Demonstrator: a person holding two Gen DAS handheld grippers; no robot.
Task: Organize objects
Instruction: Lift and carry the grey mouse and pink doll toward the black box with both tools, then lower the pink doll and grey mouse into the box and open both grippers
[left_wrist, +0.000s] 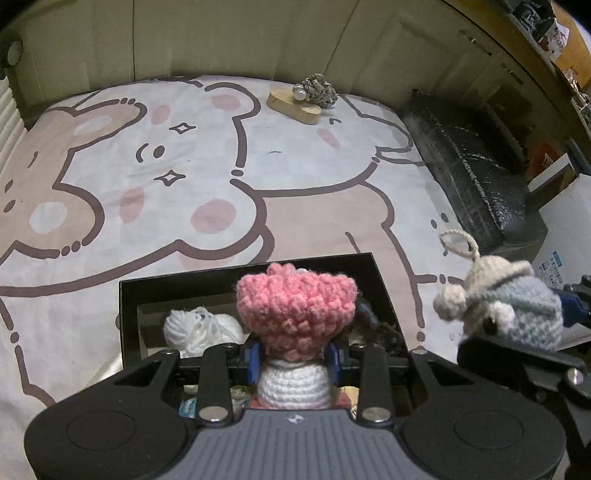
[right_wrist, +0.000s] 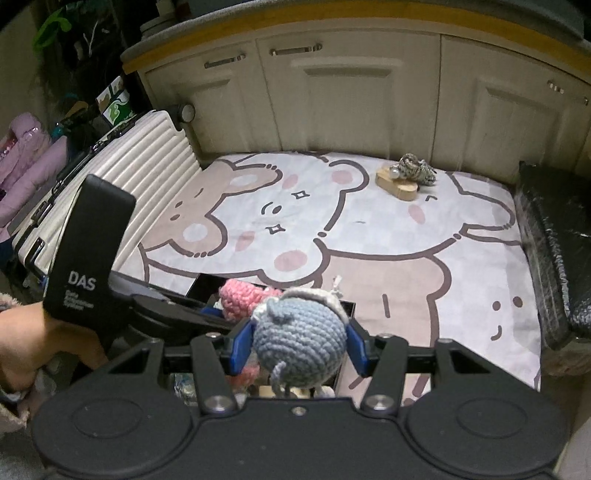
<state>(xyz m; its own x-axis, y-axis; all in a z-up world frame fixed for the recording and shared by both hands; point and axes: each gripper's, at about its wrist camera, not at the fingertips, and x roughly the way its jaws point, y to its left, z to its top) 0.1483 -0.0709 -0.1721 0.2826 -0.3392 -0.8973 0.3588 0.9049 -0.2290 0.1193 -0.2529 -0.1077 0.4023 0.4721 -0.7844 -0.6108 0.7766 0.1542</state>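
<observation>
Two crochet toys held over the black box, not yet dropped in.

The left gripper (left_wrist: 293, 360) is clamped narrow on the pink-and-white crochet toy (left_wrist: 295, 310) right above the open black box (left_wrist: 127, 314), where a white yarn ball (left_wrist: 201, 328) already lies; the right gripper (right_wrist: 297, 347) holds the blue-grey crochet toy (right_wrist: 301, 339) just beside it. By my reading most is done: both toys need releasing, and the wooden piece (right_wrist: 397, 184) with its striped knit item (right_wrist: 417, 170) waits far off on the bear-print mat (right_wrist: 369, 236).
</observation>
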